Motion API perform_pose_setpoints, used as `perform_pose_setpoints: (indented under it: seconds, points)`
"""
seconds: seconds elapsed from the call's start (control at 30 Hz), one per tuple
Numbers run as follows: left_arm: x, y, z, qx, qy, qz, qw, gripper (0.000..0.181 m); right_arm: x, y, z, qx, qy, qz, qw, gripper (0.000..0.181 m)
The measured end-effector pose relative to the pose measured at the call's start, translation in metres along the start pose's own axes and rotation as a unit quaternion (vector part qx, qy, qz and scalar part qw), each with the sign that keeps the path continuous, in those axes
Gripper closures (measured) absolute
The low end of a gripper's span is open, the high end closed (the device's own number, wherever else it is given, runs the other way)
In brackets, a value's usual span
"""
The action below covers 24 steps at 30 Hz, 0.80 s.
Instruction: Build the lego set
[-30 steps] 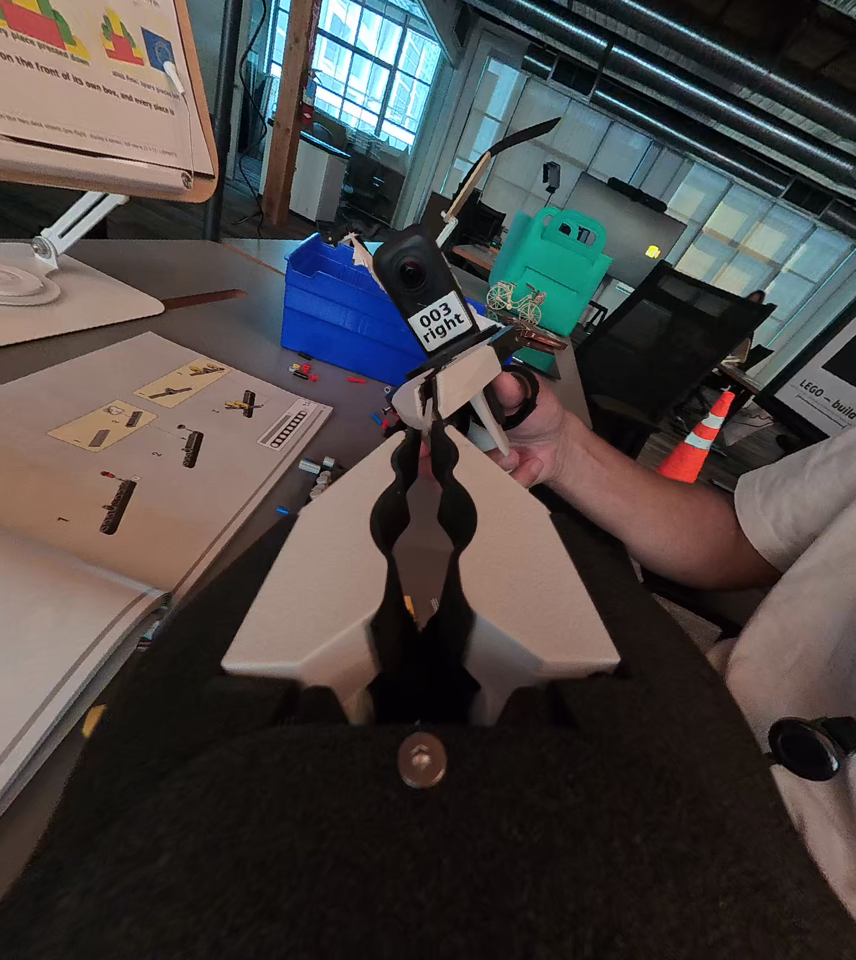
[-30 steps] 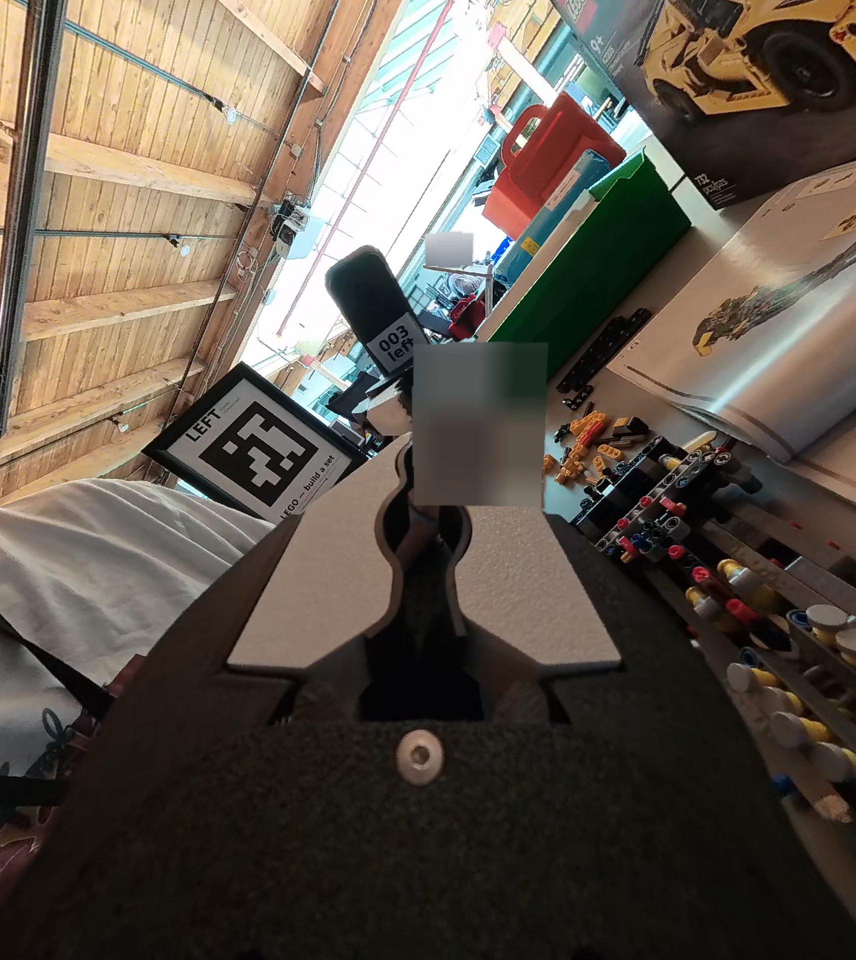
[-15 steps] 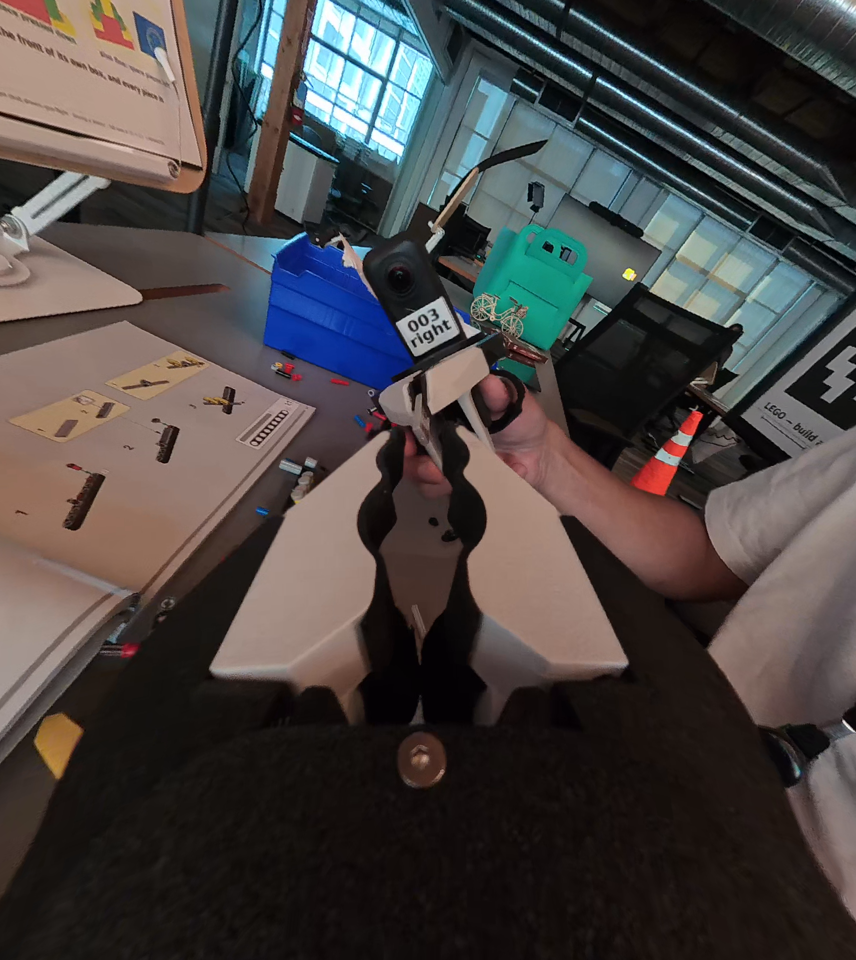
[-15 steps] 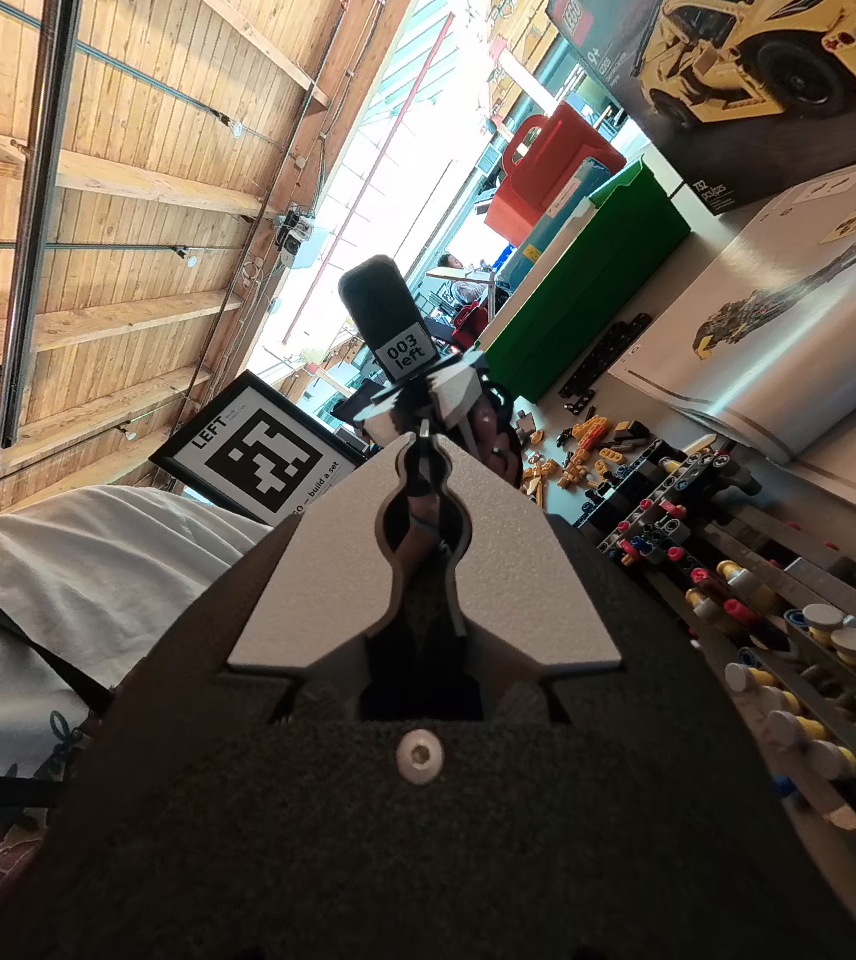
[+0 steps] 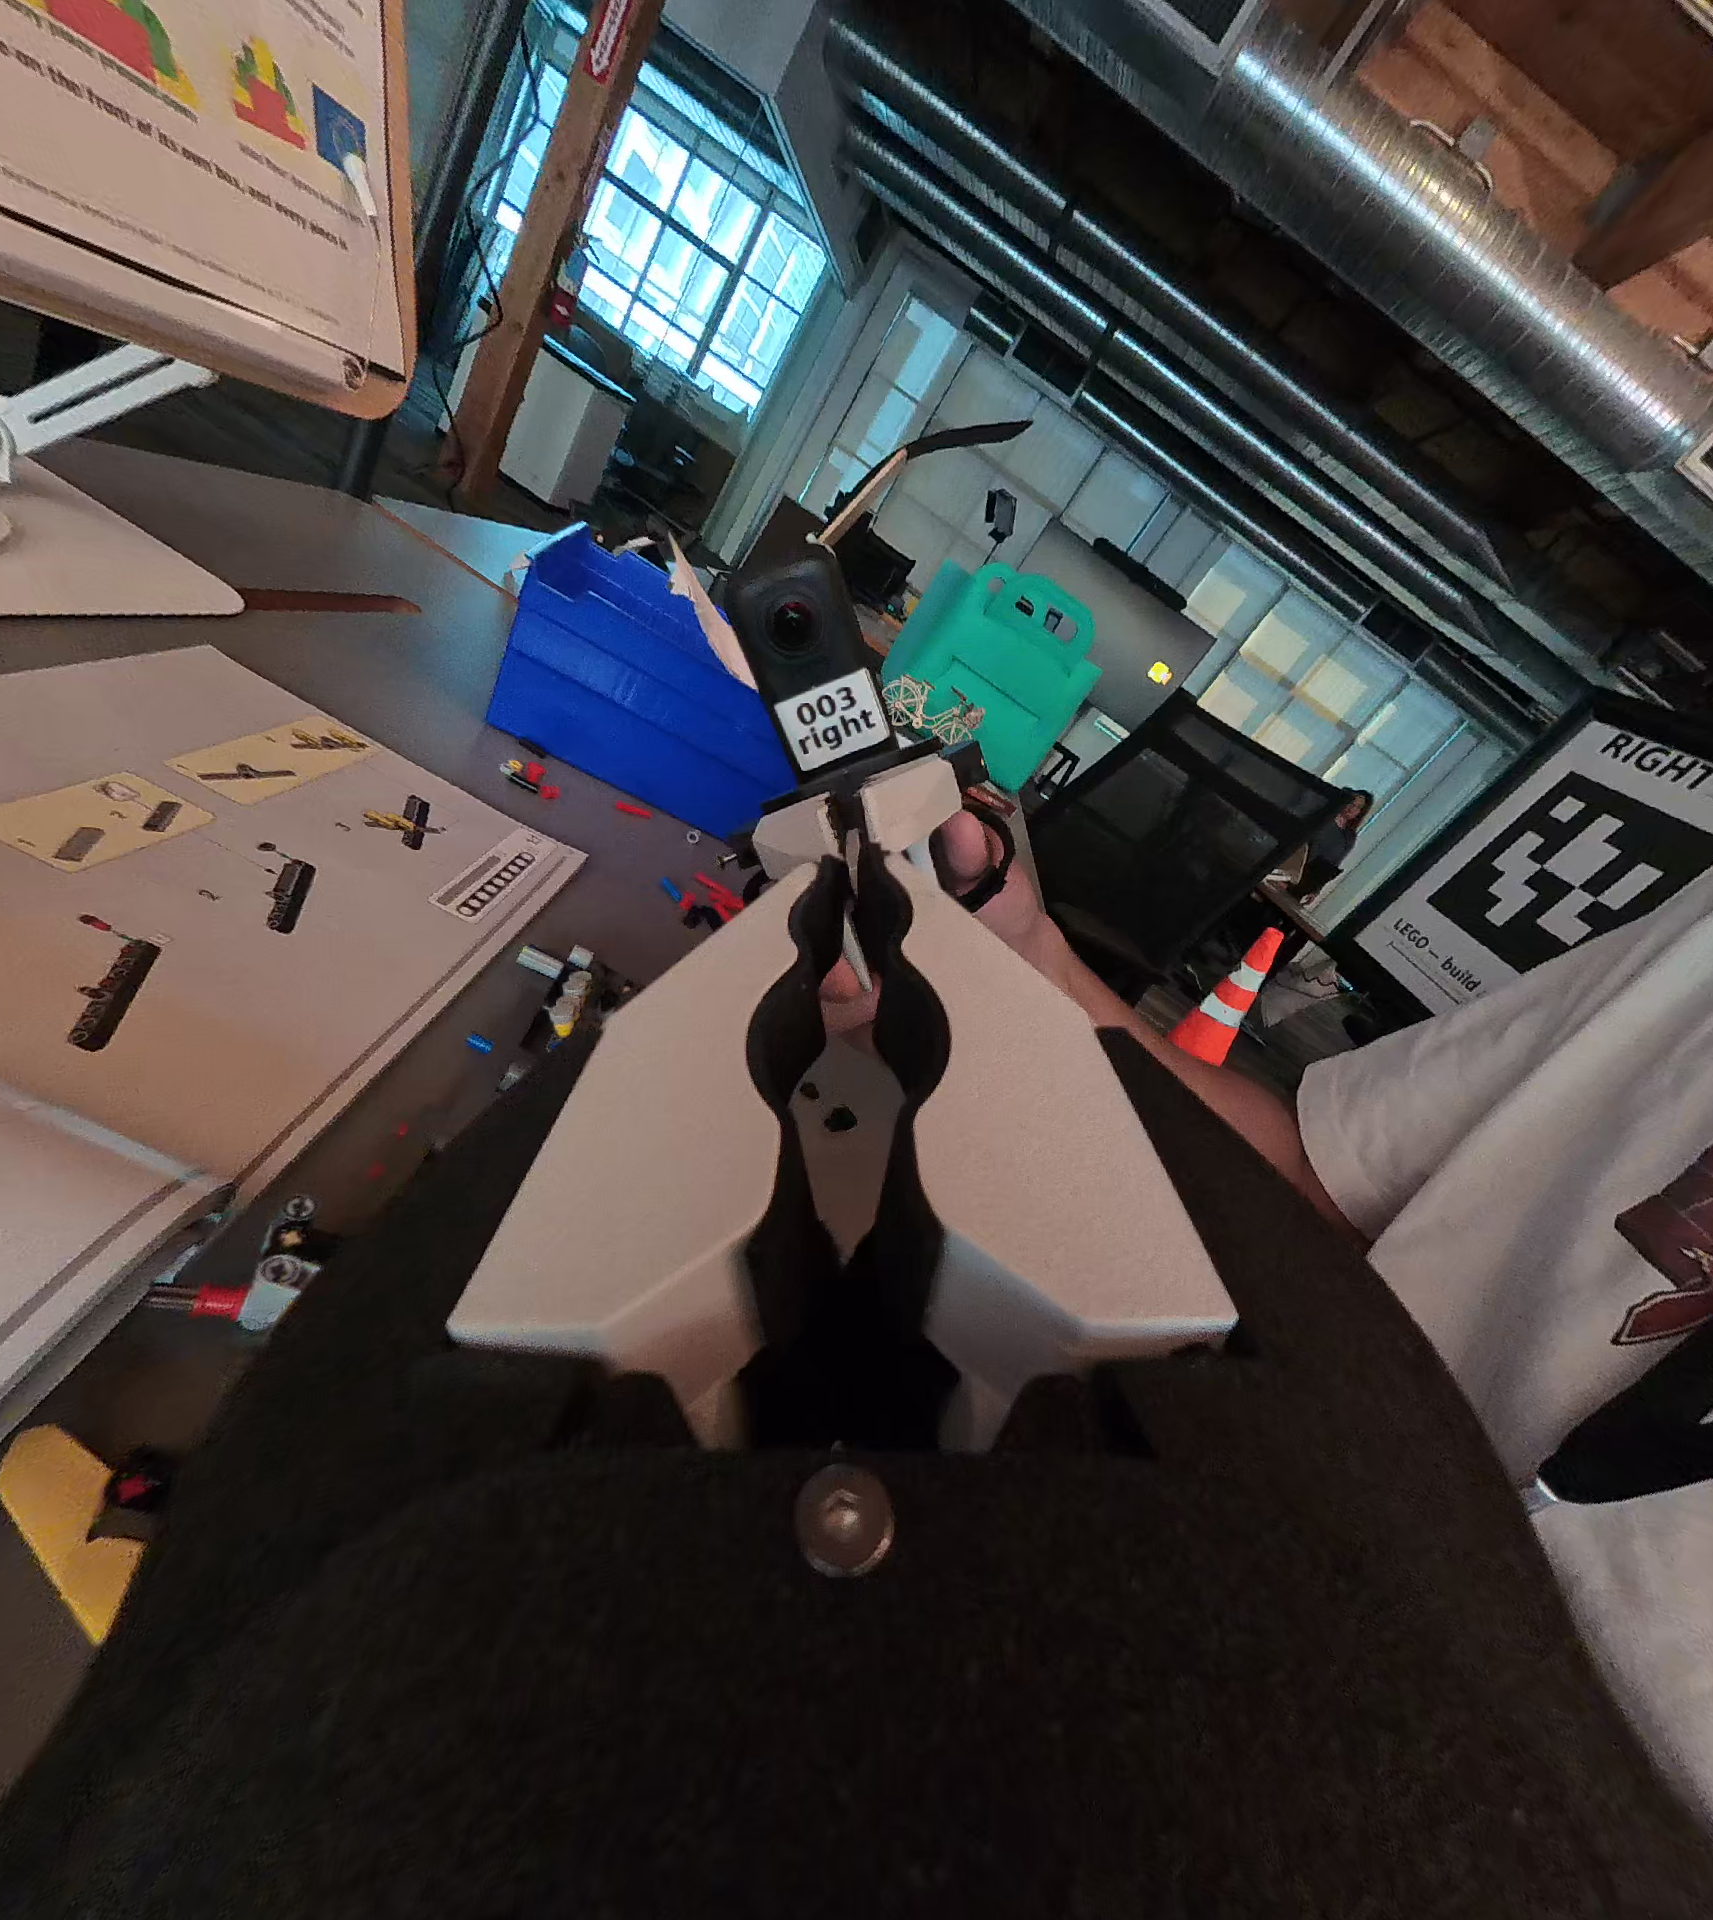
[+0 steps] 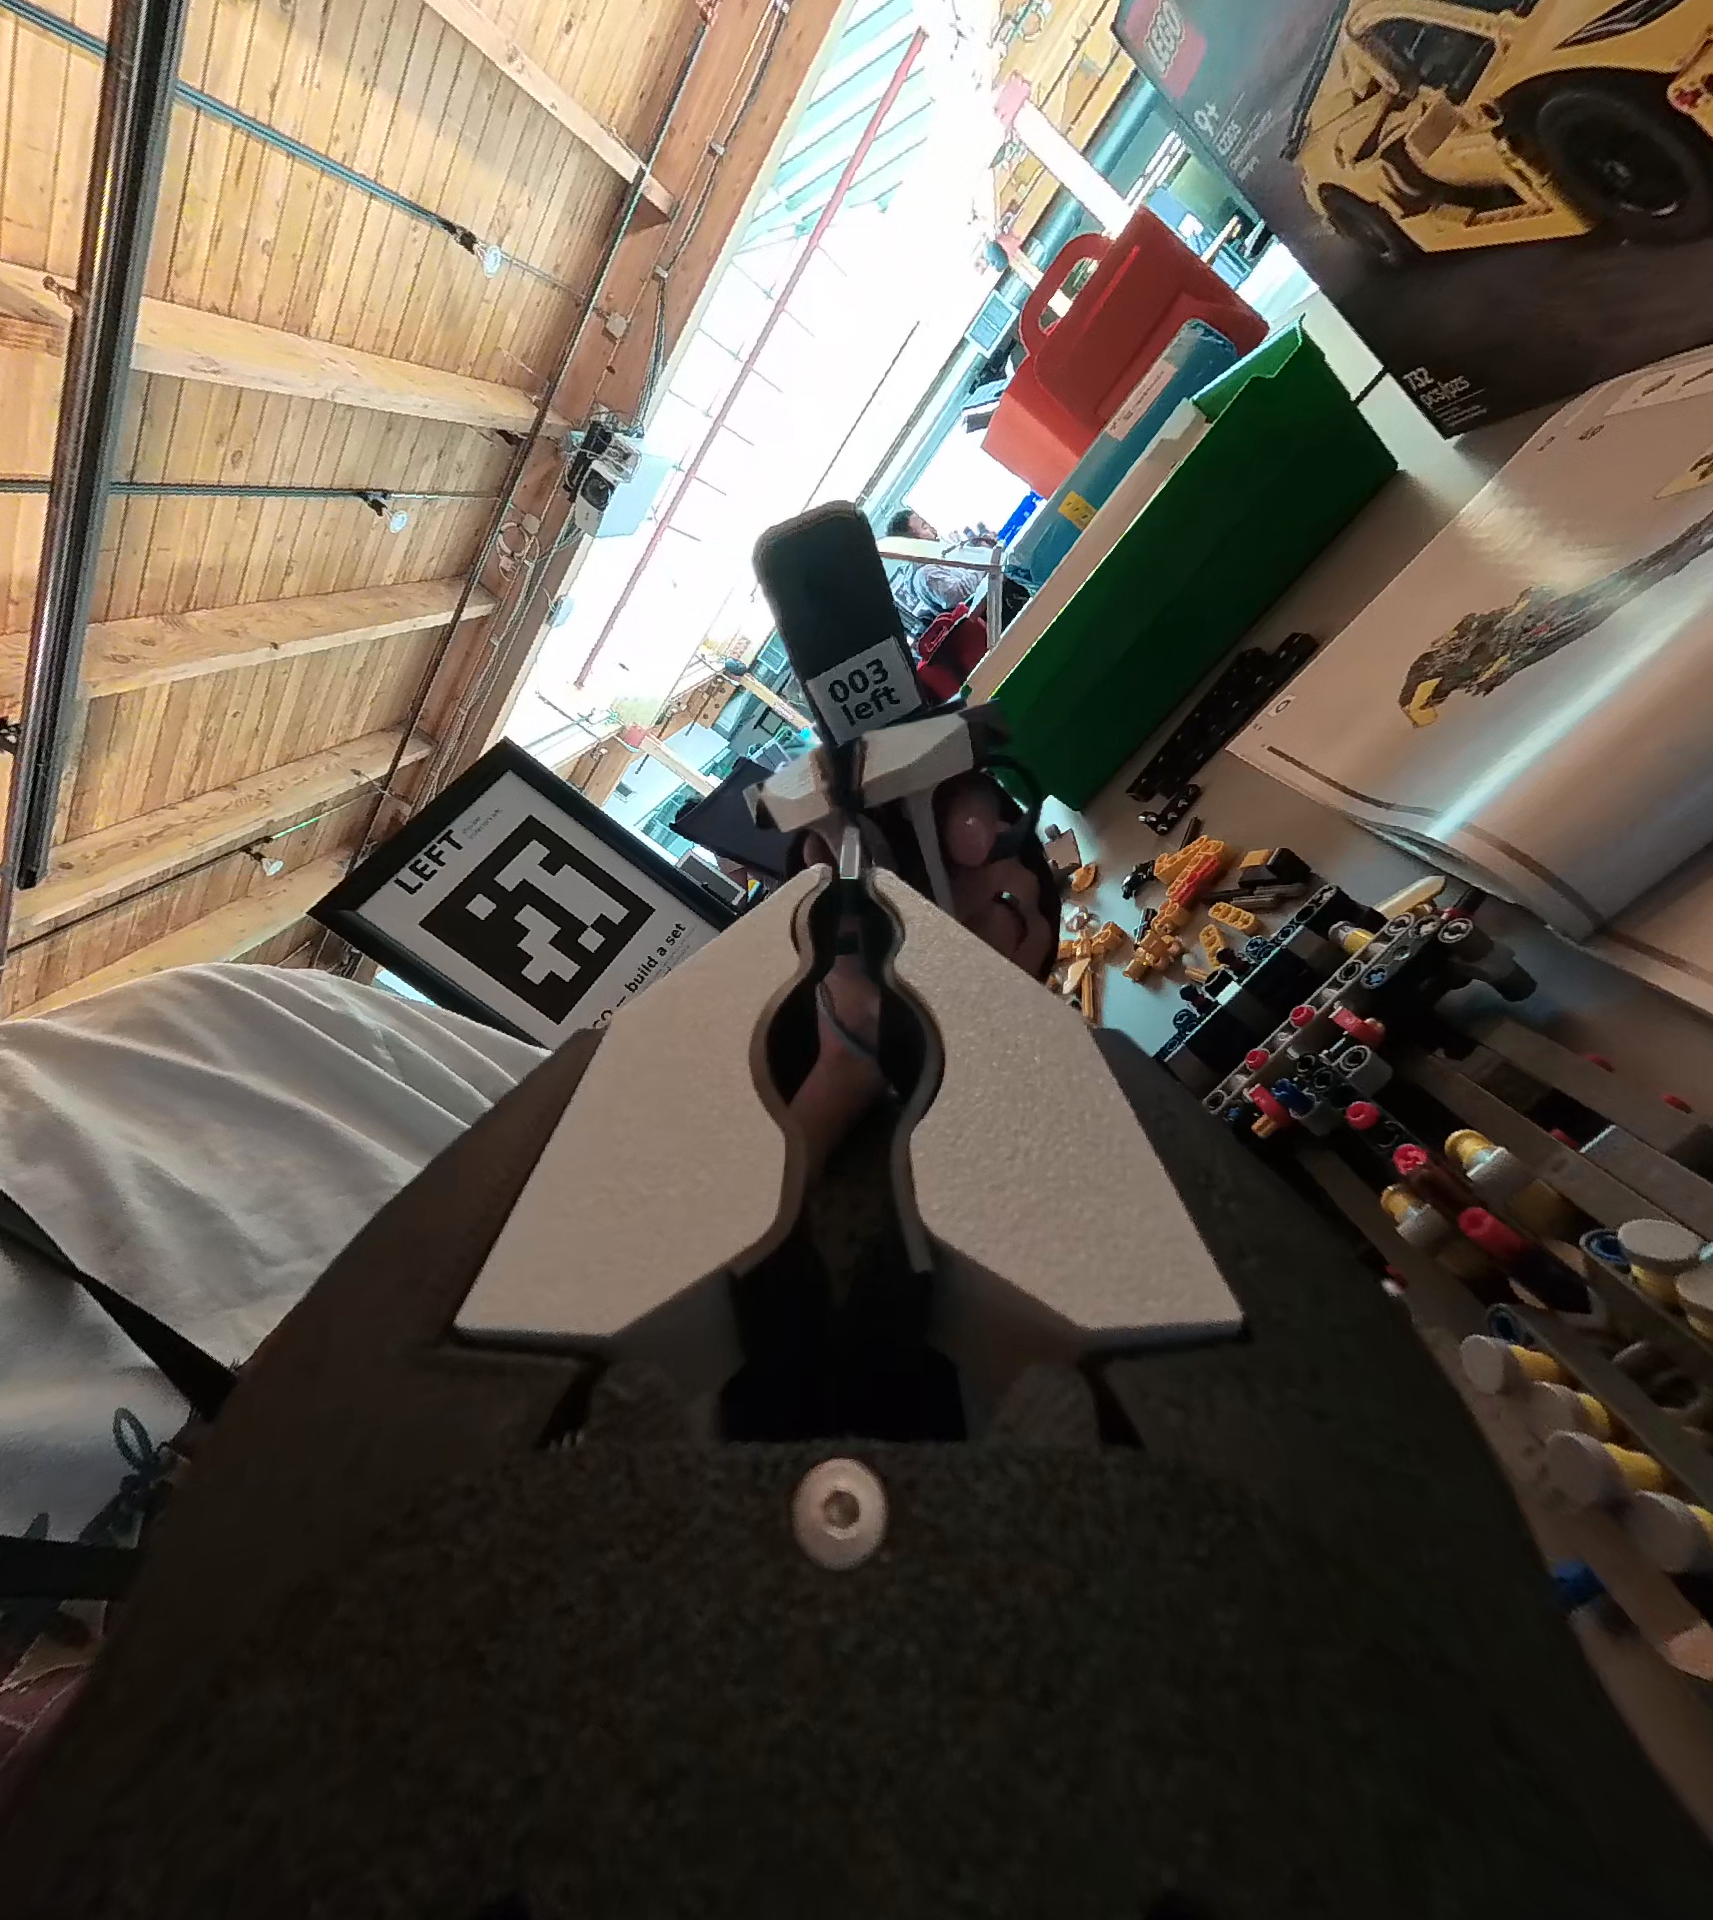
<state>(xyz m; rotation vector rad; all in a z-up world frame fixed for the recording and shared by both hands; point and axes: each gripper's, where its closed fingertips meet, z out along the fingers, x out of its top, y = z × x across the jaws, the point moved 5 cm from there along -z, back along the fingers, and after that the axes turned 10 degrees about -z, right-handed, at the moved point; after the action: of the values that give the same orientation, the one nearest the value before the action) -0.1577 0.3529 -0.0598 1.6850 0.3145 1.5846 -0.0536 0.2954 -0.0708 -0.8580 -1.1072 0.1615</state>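
Observation:
Both grippers are held in the air, tip to tip. In the left wrist view my left gripper (image 5: 847, 888) is shut on a thin grey rod (image 5: 858, 951) that lies between its fingers. My right gripper (image 5: 847, 831), held by a hand (image 5: 977, 878), points back at it with its tips at the rod's end. In the right wrist view my right gripper (image 6: 839, 885) is shut. The rod (image 6: 849, 854) bridges the short gap to the left gripper (image 6: 836, 800). I cannot tell whether the right tips grip the rod.
An open instruction booklet (image 5: 208, 914) and a blue bin (image 5: 623, 696) lie on the table to the left. A green bin (image 6: 1195, 582), the set's box (image 6: 1454, 156), loose orange pieces (image 6: 1174, 914) and a long part-built assembly (image 6: 1351, 1039) lie to the right. My left and right fingertips are right by each other.
Both grippers stay shut and tip to tip. Both views have shifted and tilted slightly. The rod now shows more clearly between the tips.

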Motion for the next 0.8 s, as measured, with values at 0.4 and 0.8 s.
perform_pose_setpoints:
  seconds: [0.4, 0.8]
  points:
    - [-0.010, 0.000, 0.012, -0.002, -0.018, -0.012, 1.000, 0.178, -0.003, -0.001, 0.003, -0.005, -0.016, -0.011, 1.000, 0.179]
    - [-0.010, 0.004, 0.009, -0.038, -0.018, -0.045, 0.998, 0.174, -0.003, -0.006, 0.005, -0.005, -0.024, -0.050, 0.998, 0.179]
